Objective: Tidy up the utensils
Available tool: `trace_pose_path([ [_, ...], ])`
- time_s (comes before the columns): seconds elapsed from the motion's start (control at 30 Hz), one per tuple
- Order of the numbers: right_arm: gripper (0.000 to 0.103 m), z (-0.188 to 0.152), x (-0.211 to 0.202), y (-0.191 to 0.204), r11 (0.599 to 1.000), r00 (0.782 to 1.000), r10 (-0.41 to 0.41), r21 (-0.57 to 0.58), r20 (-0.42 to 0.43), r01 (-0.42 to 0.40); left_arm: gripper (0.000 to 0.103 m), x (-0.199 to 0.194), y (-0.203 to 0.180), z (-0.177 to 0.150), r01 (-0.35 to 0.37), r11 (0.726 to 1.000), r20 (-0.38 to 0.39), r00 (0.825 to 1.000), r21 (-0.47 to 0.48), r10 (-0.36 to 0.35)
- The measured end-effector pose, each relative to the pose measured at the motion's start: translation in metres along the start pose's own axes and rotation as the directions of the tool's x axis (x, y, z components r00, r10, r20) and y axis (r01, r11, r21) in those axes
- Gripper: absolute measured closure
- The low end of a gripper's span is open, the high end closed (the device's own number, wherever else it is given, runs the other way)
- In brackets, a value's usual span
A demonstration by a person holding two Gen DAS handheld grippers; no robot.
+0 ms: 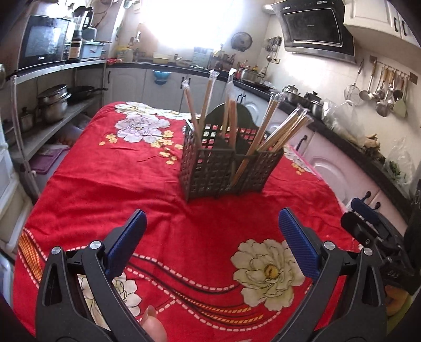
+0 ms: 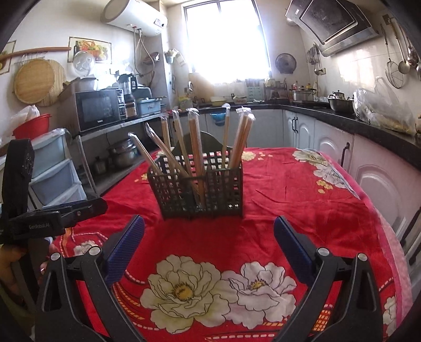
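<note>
Red floral cloth (image 1: 147, 184) covers the table in a cluttered kitchen with a microwave (image 2: 97, 109) and range hood (image 1: 315, 29). Near the table's middle, a dark lattice utensil basket (image 2: 200, 189) holds wrapped chopsticks (image 2: 196, 150) standing tilted in its compartments. "GenRobot.AI" marks the left gripper (image 1: 210, 242). Both it and the right gripper (image 2: 209, 244) have jaws wide apart, holding nothing.

1. "GenRobot.AI" stood in pale letters on the black body of the left gripper (image 2: 36, 226), seen at the left edge of the right wrist view.
2. Small brand marks on the microwave (image 2: 97, 109) and the range hood (image 1: 315, 25) were too small to read.
</note>
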State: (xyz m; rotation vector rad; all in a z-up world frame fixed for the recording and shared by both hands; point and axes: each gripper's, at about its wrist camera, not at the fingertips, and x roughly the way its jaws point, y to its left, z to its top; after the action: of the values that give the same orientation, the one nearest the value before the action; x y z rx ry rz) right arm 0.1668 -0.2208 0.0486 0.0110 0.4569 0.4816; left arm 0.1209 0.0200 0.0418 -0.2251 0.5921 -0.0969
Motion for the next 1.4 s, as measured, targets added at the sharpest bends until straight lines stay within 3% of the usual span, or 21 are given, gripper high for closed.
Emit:
trace_pose_path([
  [0.27, 0.006, -0.018, 0.002, -0.004, 0.999, 0.998, -0.042, 0.003, 0.036, 0.042, 0.011, 0.000, -0.010, -0.019, -0.037, 0.999, 0.076, 0.997, 0.036, 0.034],
  [0.73, 0.006, -0.035, -0.010, -0.011, 0.994, 0.974, -0.102, -0.006, 0.200, 0.106, 0.010, 0.005, -0.018, -0.032, -0.070, 0.996, 0.176, 0.983, 0.057, 0.059],
  [1.4, 0.006, -0.041, -0.006, -0.013, 0.995, 0.975, -0.097, 0.010, 0.200, 0.097, 0.010, 0.007, -0.020, -0.043, -0.080, 0.994, 0.214, 0.975, 0.075, 0.063],
])
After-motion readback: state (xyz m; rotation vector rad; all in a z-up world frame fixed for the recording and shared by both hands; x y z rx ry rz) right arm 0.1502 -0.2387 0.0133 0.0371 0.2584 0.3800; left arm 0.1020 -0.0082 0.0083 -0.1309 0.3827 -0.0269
